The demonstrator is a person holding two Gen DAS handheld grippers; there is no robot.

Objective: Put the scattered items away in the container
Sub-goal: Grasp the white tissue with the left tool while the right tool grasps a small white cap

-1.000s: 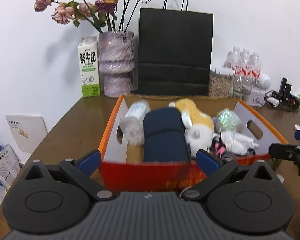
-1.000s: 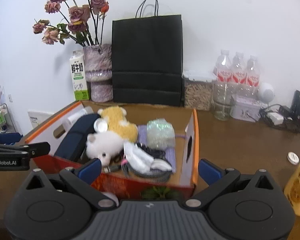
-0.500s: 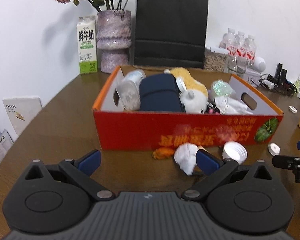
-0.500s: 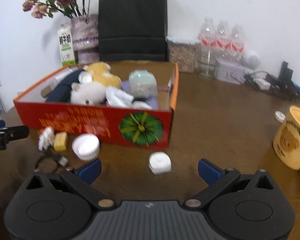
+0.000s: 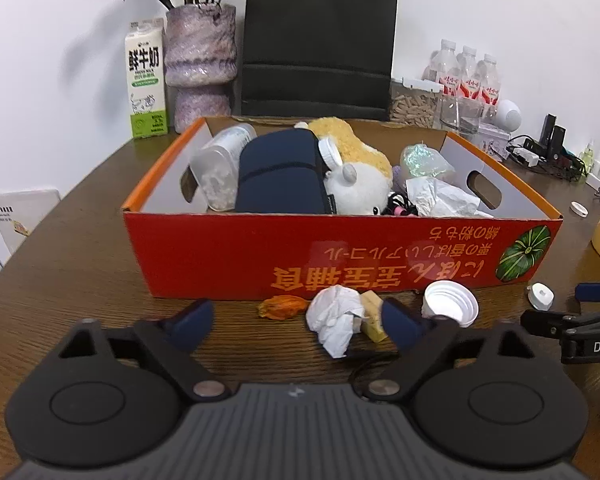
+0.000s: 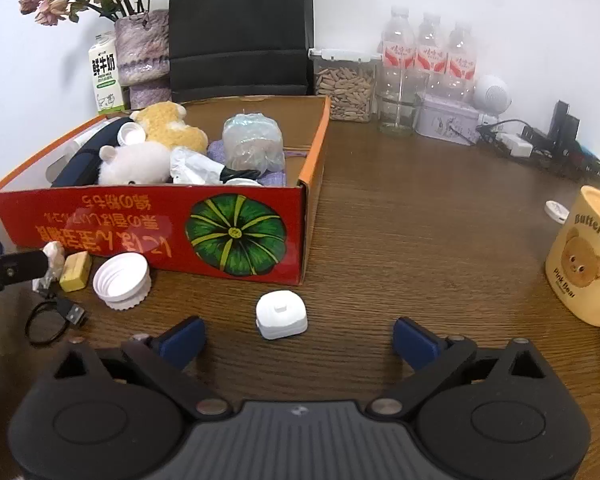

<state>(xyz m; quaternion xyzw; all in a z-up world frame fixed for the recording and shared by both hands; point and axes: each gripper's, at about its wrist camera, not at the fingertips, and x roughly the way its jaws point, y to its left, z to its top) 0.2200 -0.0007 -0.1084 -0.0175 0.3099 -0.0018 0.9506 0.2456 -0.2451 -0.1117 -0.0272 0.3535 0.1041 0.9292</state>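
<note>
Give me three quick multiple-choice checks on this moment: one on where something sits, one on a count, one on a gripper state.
1. Where is the small white square cap?
A. inside the red box
B. on the table, between the right hand-held gripper's fingers and the red box
C. beside the yellow mug

2. How many water bottles stand by the wall?
A. two
B. three
C. five

3. What state is the left hand-held gripper in?
A. open, holding nothing
B. shut on the crumpled tissue
C. shut on the yellow block

Answers:
1. B, the cap lies on bare wood short of the red box.
2. B, three red-labelled bottles stand side by side.
3. A, its jaws are spread, with the crumpled tissue lying untouched ahead.
</note>
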